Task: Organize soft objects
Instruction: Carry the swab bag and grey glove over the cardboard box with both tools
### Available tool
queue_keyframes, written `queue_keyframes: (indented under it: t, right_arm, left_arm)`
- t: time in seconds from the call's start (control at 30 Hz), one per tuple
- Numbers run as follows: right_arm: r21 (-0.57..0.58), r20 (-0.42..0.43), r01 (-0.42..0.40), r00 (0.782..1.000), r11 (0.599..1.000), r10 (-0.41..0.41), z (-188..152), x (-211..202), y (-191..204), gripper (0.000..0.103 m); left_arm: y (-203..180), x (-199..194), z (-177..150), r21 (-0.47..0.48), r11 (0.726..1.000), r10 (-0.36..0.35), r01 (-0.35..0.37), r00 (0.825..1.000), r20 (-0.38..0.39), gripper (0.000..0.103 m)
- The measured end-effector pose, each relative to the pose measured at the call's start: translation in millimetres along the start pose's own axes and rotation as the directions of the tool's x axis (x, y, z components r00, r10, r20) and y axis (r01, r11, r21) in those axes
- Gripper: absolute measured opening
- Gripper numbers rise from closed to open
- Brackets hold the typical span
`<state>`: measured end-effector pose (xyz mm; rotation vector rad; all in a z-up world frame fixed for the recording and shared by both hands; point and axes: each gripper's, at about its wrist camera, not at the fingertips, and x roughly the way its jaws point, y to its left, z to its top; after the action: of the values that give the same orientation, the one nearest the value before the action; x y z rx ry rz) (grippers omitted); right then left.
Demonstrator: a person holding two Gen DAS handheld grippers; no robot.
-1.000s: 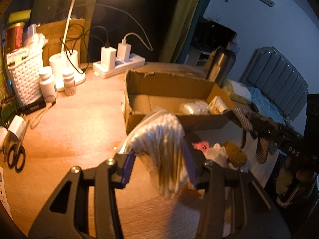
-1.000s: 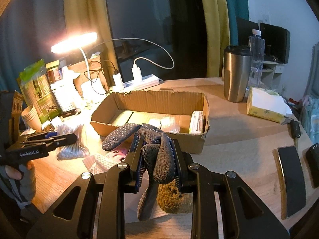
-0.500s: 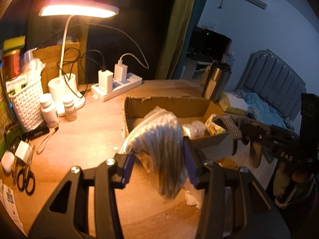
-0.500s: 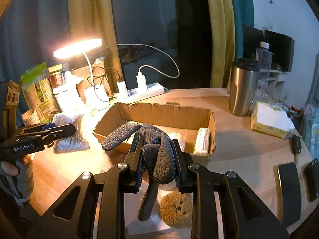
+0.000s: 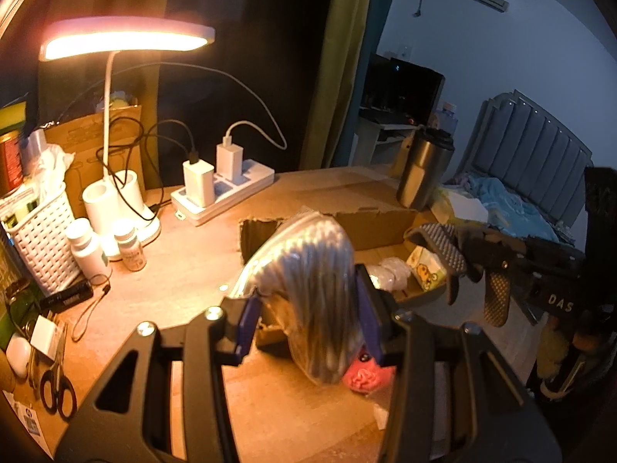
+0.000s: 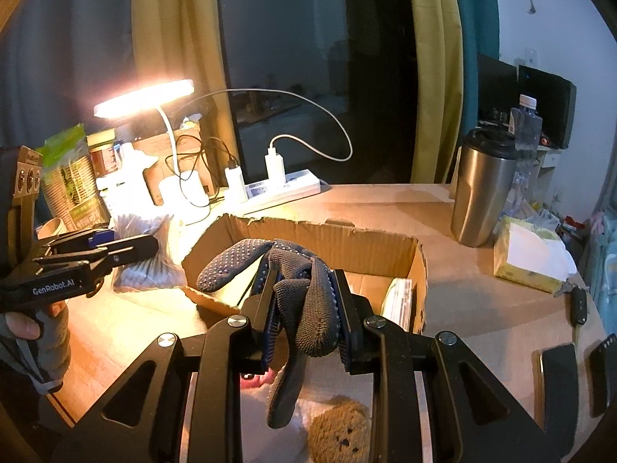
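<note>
Two grippers are held above a wooden desk (image 6: 482,301), each pinching a soft item. A clear bag of cotton swabs (image 5: 312,289) is clamped between the blue pads of the left gripper (image 5: 308,324); the bag bulges above the fingers and hangs below them, over the near left corner of a cardboard box (image 6: 308,239). A dark dotted glove (image 6: 297,289) is squeezed by the right gripper (image 6: 304,316), its fingers drooping over the near wall of the same box. The box stands open toward the middle of the desk, and a few small packets (image 5: 424,266) are seen lying inside against its right end. Below the grippers, near the front edge of the desk, a brown sponge (image 6: 339,428) and a pink item (image 5: 362,376) are seen lying on something white. Toward the back edge a lit lamp (image 5: 123,38) and a white power strip (image 5: 223,196) are placed, and a steel tumbler (image 6: 482,189) stands toward the back right, with a tissue pack (image 6: 532,254) beside it.
</note>
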<state>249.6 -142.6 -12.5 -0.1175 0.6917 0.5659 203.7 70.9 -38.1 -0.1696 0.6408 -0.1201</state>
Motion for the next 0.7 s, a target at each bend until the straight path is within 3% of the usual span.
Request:
queue_keyframes:
  t: [0.3, 0.7]
  right_arm:
    - [-0.009, 0.006, 0.003, 1.000, 1.000, -0.003, 13, 13, -3, 0.027]
    - [-0.012, -0.005, -0.004, 1.000, 1.000, 0.004, 24, 36, -4, 0.027]
  left_arm:
    - [3, 27, 5, 0.038, 0.999, 0.032, -0.031, 0.999, -0.010, 0.046]
    - [10, 62, 1, 0.028, 1.000, 0.013, -0.012, 0.998, -0.056, 0.046]
